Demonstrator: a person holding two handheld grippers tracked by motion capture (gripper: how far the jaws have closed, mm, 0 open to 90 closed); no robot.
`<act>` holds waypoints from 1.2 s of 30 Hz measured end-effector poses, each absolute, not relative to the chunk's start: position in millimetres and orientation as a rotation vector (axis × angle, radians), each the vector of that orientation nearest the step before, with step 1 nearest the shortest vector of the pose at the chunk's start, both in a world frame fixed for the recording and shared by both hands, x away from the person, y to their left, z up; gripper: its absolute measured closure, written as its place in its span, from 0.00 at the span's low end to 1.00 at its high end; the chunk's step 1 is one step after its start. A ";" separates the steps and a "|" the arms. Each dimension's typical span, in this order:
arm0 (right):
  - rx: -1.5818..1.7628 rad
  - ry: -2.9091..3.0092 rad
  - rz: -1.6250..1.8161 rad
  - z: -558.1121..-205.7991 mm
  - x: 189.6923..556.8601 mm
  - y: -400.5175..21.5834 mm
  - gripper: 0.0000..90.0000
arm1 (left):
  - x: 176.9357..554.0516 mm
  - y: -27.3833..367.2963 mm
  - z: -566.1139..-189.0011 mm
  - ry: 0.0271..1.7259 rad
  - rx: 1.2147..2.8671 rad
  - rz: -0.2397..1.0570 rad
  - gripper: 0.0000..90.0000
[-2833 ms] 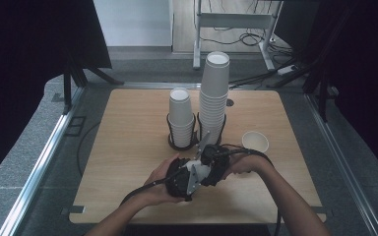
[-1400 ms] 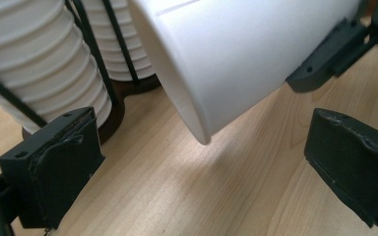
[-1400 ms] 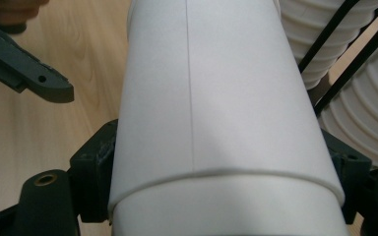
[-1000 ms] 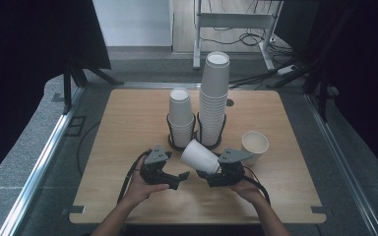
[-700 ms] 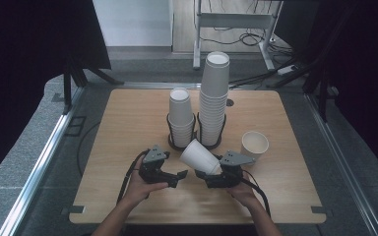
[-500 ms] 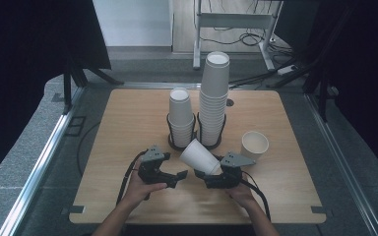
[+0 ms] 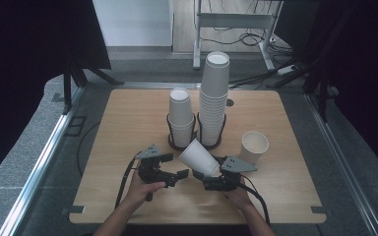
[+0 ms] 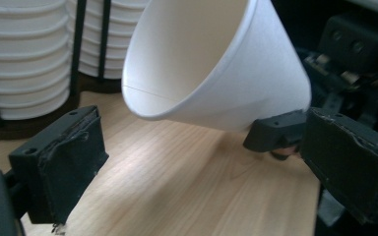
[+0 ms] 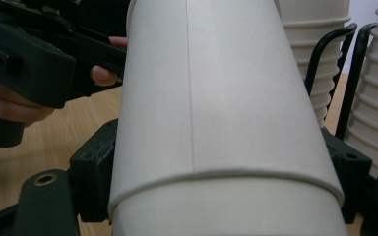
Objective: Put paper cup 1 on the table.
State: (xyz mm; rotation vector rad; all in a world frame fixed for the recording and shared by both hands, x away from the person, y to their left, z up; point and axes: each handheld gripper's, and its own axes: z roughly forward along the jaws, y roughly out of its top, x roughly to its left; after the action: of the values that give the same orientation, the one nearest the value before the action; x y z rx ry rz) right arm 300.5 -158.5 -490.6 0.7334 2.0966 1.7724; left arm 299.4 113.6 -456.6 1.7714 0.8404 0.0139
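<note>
Two nested white paper cups [image 7: 200, 157] now hang tilted above the wooden table [image 7: 128, 123], clamped in your right gripper [image 7: 210, 181], while your left gripper [image 7: 177, 175], jaws just eased in yet empty, has backed off, suggesting separation comes next.

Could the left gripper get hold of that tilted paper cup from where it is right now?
Probably yes. The left gripper has its jaws open beside the tilted cup, whose open mouth faces it with bare table between. The right gripper grips the cup's lower part, leaving the rim free.
</note>
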 end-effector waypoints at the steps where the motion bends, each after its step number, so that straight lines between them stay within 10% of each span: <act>1: 0.730 2.093 1.775 -490.8 300.4 -159.0 0.23 | 299.5 113.8 -456.6 0.843 1.770 0.018 0.04; 36: 0.595 2.018 1.818 -488.8 288.6 -142.3 0.24 | 320.8 97.2 -463.6 0.892 1.488 -0.292 0.03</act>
State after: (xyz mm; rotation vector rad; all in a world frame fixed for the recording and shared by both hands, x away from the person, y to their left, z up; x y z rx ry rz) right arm 288.6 -142.3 -488.8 0.5949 2.0179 1.8185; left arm 320.8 97.2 -463.6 1.4880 0.8921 -0.2918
